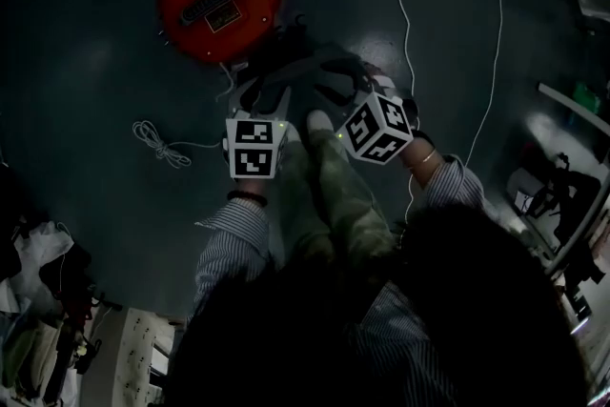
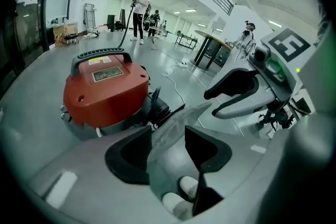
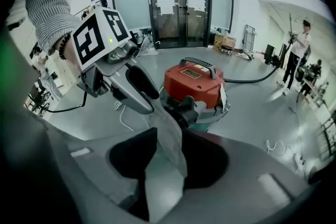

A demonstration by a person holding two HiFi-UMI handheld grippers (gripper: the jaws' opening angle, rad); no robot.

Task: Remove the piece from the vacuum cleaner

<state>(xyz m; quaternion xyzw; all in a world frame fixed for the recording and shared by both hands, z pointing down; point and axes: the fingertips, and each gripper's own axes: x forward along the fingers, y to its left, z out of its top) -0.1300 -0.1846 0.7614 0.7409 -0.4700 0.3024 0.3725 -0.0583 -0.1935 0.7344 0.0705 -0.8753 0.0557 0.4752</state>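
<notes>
Head view: you stand over a dark floor (image 1: 95, 62). The red vacuum cleaner (image 1: 219, 0) sits on it, ahead and to your left. Your left gripper (image 1: 262, 105) and right gripper (image 1: 353, 100) hang side by side just short of it, marker cubes facing up.

Left gripper view: the jaws stand apart. A grey tapered piece (image 2: 173, 134) runs between them without being clamped. Its narrow tip points toward the black inlet (image 2: 157, 107) on the vacuum cleaner's side.

Right gripper view: these jaws are apart too. The same grey piece lies between them and leads up to the inlet.

The piece looks not yet freed, so you appear to be at the grasping step. Next you would need to close firmly on the piece and draw it straight away from the inlet, and the vacuum cleaner may slide along with it.
</notes>
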